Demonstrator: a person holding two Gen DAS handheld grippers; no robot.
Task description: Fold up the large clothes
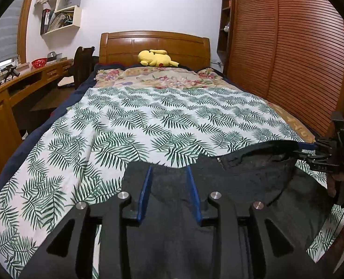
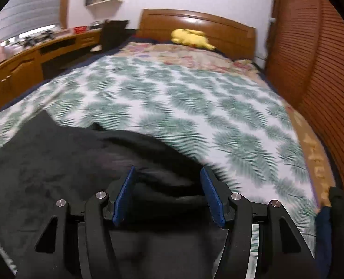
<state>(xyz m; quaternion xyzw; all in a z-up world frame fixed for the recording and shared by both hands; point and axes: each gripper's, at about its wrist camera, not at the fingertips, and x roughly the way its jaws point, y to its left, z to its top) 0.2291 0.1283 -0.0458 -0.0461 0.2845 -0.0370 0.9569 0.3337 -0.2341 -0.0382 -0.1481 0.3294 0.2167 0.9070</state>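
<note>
A large black garment (image 1: 253, 186) lies on the leaf-print sheet (image 1: 148, 121) at the near end of the bed. My left gripper (image 1: 169, 169) hovers over the garment's near left part, jaws apart with black cloth between the blue pads. The right gripper (image 1: 304, 150) shows at the right edge of the left wrist view, pinching the garment's raised edge. In the right wrist view, which is blurred, the garment (image 2: 55, 169) fills the lower left and my right gripper (image 2: 168, 174) has its pads wide apart over the cloth.
A yellow plush toy (image 1: 157, 58) lies by the wooden headboard (image 1: 153, 44). A slatted wardrobe (image 1: 288, 53) stands along the right. A wooden desk (image 1: 21, 86) with a red bowl and a chair runs along the left.
</note>
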